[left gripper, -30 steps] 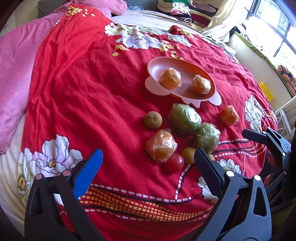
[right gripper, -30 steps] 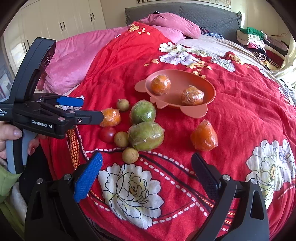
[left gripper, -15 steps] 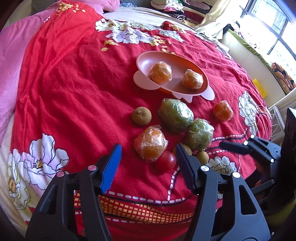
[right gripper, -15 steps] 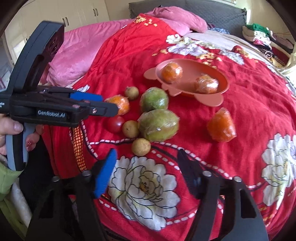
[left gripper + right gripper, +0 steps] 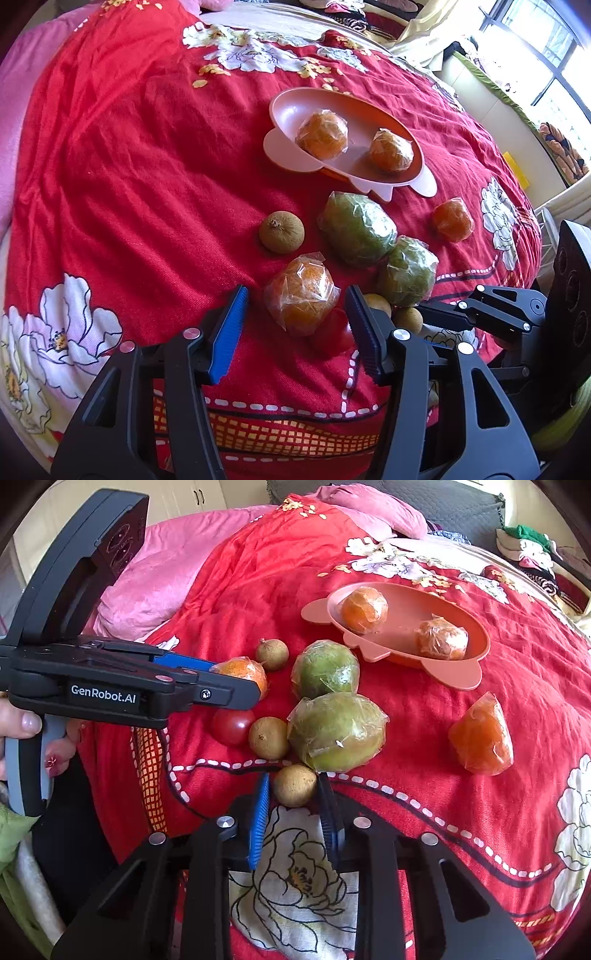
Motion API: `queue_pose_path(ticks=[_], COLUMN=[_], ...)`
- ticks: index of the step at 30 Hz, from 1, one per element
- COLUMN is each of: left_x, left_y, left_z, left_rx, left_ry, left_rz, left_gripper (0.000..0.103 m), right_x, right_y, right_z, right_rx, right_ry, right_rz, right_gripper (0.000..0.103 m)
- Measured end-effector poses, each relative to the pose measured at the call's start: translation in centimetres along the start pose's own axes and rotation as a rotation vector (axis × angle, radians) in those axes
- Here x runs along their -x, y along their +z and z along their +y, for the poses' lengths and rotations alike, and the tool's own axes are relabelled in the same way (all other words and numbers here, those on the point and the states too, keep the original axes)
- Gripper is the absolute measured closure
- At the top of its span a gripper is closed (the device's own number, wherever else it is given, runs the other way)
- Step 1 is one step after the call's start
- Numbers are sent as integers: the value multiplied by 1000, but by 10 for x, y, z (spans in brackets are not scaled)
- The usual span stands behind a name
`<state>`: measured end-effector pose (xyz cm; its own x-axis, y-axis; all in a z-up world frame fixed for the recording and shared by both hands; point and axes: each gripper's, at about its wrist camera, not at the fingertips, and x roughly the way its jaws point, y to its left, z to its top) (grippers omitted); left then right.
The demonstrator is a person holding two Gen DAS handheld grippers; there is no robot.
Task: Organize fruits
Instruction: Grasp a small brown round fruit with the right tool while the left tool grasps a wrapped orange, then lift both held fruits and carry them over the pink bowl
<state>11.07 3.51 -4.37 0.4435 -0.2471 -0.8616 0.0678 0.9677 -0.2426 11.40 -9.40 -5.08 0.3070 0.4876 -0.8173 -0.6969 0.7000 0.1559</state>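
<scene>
A pink bowl-shaped tray on the red bedspread holds two wrapped oranges. In front of it lie two wrapped green fruits, small brown longans, a red tomato and a wrapped orange to the right. My left gripper is open, its jaws on either side of a wrapped orange without touching it. My right gripper has narrowed around a small longan, its pads at or very near the fruit's sides.
The red flowered bedspread covers the bed, with pink bedding at the left. Folded clothes lie at the far end. A window and the bed's edge are at the right.
Both grippers moved forward and down toward the fruit and narrowed. The left now brackets the near wrapped orange; the right closed in around a small longan.
</scene>
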Motion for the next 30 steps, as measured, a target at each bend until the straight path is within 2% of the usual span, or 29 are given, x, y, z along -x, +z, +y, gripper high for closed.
queue_pose_path(ticks=[15,19,30], left_x=[-16,-9,27], left_y=[8,8,6], left_z=[0,6,2], left_rx=[-57,-29,-10], left_ry=[17,-17,-44], left_rz=[26,18,-51], left_gripper=[66,70,71], right_x=[7,15,49], right_y=[-1,-3,4], right_z=[-5,-8,-21], right_rx=[-35,-50,-85], right_ry=[29,37,23], right_rz=[-7,-17,-101], right_gripper=[80,80,80])
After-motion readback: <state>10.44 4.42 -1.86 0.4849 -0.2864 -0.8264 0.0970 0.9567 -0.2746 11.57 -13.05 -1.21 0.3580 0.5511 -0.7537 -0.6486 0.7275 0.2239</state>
